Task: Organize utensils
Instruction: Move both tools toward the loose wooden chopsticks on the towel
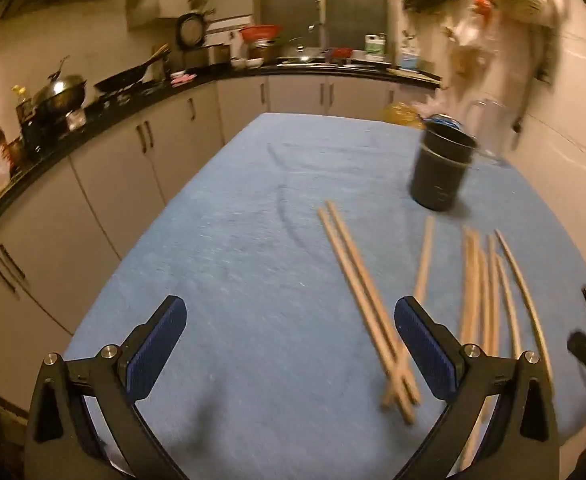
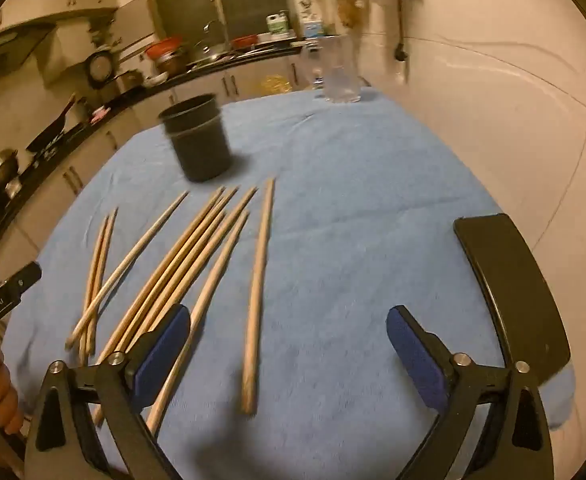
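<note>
Several wooden chopsticks (image 1: 477,292) lie loose on the blue cloth (image 1: 253,240), fanned out in front of a black cup (image 1: 441,168) that stands upright. My left gripper (image 1: 291,344) hovers open above the cloth, its right finger beside a crossed pair of chopsticks (image 1: 367,304). In the right wrist view the same chopsticks (image 2: 189,260) spread left of centre and the black cup (image 2: 199,140) stands behind them. My right gripper (image 2: 289,354) is open with one chopstick (image 2: 257,288) lying between its fingers, not touched.
A clear glass (image 2: 339,70) stands at the far end of the cloth. A black chair back (image 2: 509,284) rises at the table's right edge. The left gripper's body (image 2: 1,300) and a hand (image 2: 1,392) show at left. Kitchen counters with pans (image 1: 61,92) run along the left.
</note>
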### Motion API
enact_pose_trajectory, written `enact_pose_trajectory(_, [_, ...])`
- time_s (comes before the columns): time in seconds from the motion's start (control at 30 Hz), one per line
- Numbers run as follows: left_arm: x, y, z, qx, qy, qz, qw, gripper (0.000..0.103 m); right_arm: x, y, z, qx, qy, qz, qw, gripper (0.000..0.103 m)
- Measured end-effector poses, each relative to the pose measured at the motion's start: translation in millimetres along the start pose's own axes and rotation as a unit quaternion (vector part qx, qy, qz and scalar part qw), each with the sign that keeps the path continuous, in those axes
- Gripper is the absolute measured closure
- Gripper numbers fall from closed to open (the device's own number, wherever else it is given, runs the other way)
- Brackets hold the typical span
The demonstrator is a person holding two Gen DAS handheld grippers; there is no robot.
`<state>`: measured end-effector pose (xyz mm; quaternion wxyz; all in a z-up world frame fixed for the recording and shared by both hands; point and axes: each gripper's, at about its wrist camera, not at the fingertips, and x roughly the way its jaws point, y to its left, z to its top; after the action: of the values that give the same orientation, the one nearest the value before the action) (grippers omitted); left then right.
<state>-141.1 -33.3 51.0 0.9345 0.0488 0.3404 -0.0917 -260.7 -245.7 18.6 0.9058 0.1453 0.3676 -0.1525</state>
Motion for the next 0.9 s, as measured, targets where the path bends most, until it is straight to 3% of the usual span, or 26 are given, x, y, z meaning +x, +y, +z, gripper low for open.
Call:
enact_pose_trajectory(0.37, [-33, -22, -15, 0.034, -0.005, -0.022, 0.9991, 0.000, -38, 23, -13, -0.049, -0.046, 0.008, 0.998, 0.005])
enact_pose_trajectory(0.43, [-33, -22, -15, 0.036, -0.007, -0.020, 0.9991, 0.000, -40, 21, -13, -0.045, -0.055, 0.028, 0.997, 0.005])
enact_pose_trajectory(0.9, [-32, -27, -17, 0.051, -0.005, -0.025, 0.9984, 0.000, -36, 22, -14, -0.051, -0.051, 0.027, 0.997, 0.016])
